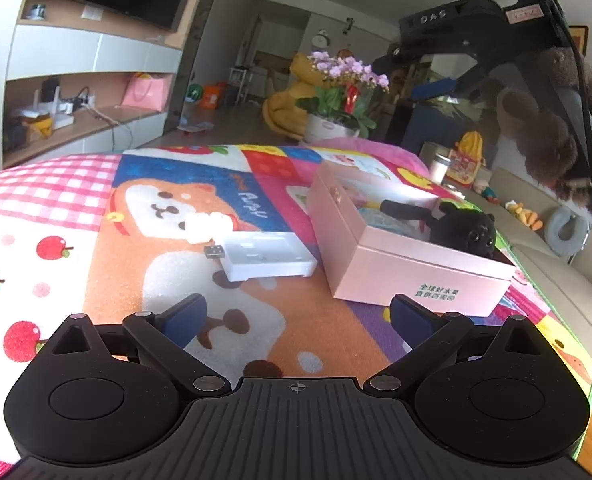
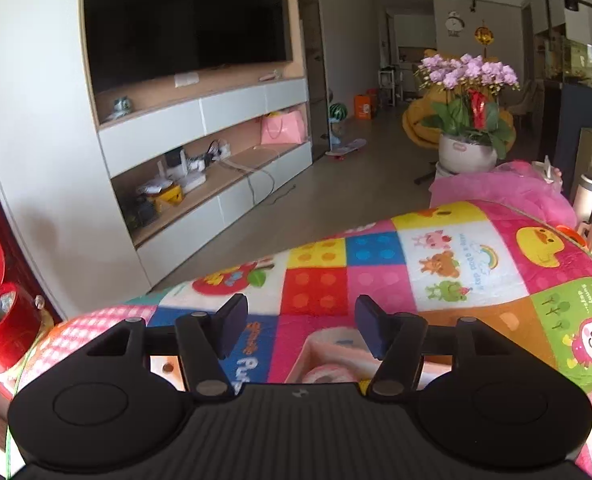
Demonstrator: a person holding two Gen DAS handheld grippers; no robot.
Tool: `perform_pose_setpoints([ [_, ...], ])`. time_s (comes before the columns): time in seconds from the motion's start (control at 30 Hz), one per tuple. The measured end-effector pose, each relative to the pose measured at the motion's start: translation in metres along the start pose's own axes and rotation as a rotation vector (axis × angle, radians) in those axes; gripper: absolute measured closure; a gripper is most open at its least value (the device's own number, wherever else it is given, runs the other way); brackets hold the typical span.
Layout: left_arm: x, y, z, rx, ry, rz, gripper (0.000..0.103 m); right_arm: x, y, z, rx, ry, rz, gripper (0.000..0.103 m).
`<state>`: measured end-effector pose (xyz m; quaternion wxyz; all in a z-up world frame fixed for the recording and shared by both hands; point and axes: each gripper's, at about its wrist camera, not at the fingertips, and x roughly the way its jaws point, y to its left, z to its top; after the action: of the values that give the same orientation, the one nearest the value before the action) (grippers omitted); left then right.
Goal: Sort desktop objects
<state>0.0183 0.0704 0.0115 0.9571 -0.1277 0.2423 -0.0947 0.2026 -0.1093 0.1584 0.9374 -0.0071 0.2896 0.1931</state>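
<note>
The left tongs (image 1: 298, 314) are wide open with nothing between the pads, low over the surface (image 1: 75, 216), which wears a colourful cartoon cloth. Just ahead lies a white flat case (image 1: 265, 258) with a small black USB dongle (image 1: 214, 252) touching its left end. To the right stands an open pink box (image 1: 412, 268); a black plush toy (image 1: 462, 230) sits inside. The right tongs (image 2: 300, 326) are partly open and empty, above the pink box's near edge.
</note>
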Motion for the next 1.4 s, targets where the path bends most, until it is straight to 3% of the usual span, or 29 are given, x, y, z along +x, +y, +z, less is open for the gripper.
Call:
perform_pose_setpoints([
  [0.2, -0.007, 0.001, -0.001, -0.005, 0.002, 0.026, 0.002, 0.043, 0.056, -0.040, -0.085, 0.168, 0.084, 0.044],
  [0.27, -0.013, 0.003, -0.003, -0.008, 0.010, 0.033, 0.002, 0.061, 0.081, -0.056, -0.149, 0.244, 0.096, 0.059],
  [0.43, -0.028, 0.013, -0.009, -0.044, 0.003, 0.067, 0.002, 0.097, 0.111, -0.075, -0.150, 0.331, 0.113, 0.059],
  [0.5, -0.031, 0.015, -0.010, -0.059, -0.004, 0.077, 0.002, 0.111, 0.114, -0.076, -0.120, 0.364, 0.133, 0.048],
  [0.53, -0.031, 0.015, -0.010, -0.059, -0.008, 0.079, 0.002, 0.115, 0.115, -0.078, -0.112, 0.371, 0.139, 0.032],
  [0.6, -0.031, 0.014, -0.010, -0.050, -0.008, 0.077, 0.002, 0.122, 0.121, -0.083, -0.129, 0.380, 0.126, 0.029],
  [0.63, -0.030, 0.013, -0.010, -0.047, -0.004, 0.077, 0.002, 0.125, 0.124, -0.086, -0.143, 0.393, 0.121, 0.039],
  [0.67, -0.030, 0.013, -0.010, -0.045, -0.003, 0.076, 0.002, 0.127, 0.126, -0.089, -0.150, 0.410, 0.122, 0.061],
  [0.7, -0.030, 0.013, -0.010, -0.043, -0.004, 0.074, 0.002, 0.127, 0.127, -0.089, -0.148, 0.423, 0.126, 0.060],
  [0.8, -0.030, 0.013, -0.010, -0.043, -0.006, 0.072, 0.002, 0.102, 0.120, -0.082, -0.136, 0.356, 0.133, 0.060],
  [0.93, -0.030, 0.015, -0.010, -0.057, 0.002, 0.064, 0.002, 0.032, 0.099, -0.078, -0.153, 0.244, 0.186, 0.060],
  [1.03, -0.029, 0.015, -0.010, -0.062, 0.015, 0.068, 0.002, -0.019, 0.076, -0.097, -0.167, 0.236, 0.201, 0.060],
  [1.23, -0.021, 0.010, -0.008, -0.031, 0.067, 0.086, 0.002, -0.056, 0.020, -0.161, -0.069, 0.340, 0.090, 0.060],
  [1.33, -0.014, 0.007, -0.007, -0.006, 0.102, 0.097, 0.002, -0.055, -0.009, -0.177, 0.001, 0.272, -0.032, 0.058],
  [1.4, -0.010, 0.006, -0.004, 0.007, 0.111, 0.116, 0.002, -0.057, -0.020, -0.184, 0.020, 0.210, -0.096, 0.042],
])
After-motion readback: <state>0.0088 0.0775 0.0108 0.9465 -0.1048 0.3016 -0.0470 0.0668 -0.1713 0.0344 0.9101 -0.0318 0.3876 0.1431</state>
